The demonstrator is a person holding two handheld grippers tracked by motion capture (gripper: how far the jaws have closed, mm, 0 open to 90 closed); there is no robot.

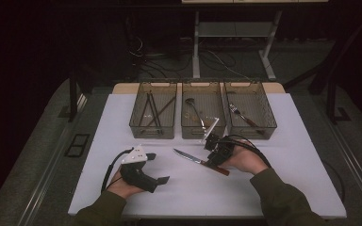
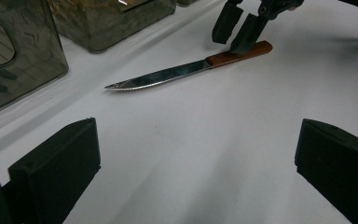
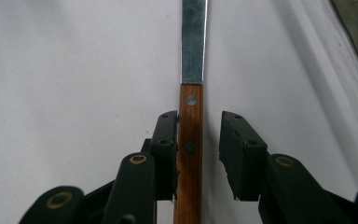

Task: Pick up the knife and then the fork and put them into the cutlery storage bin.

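Right gripper point(image 3: 198, 154) straddling knife point(image 1: 201, 161) handle, jaws slightly parted; left gripper point(image 1: 160, 168), at knife's 8 o'clock, spread wide

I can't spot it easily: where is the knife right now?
In the high view the knife lies on the white table, before the middle bin, its wooden handle between the right tool's open jaws.

You have no readable text, label, brand, number or sign anywhere in these three views.
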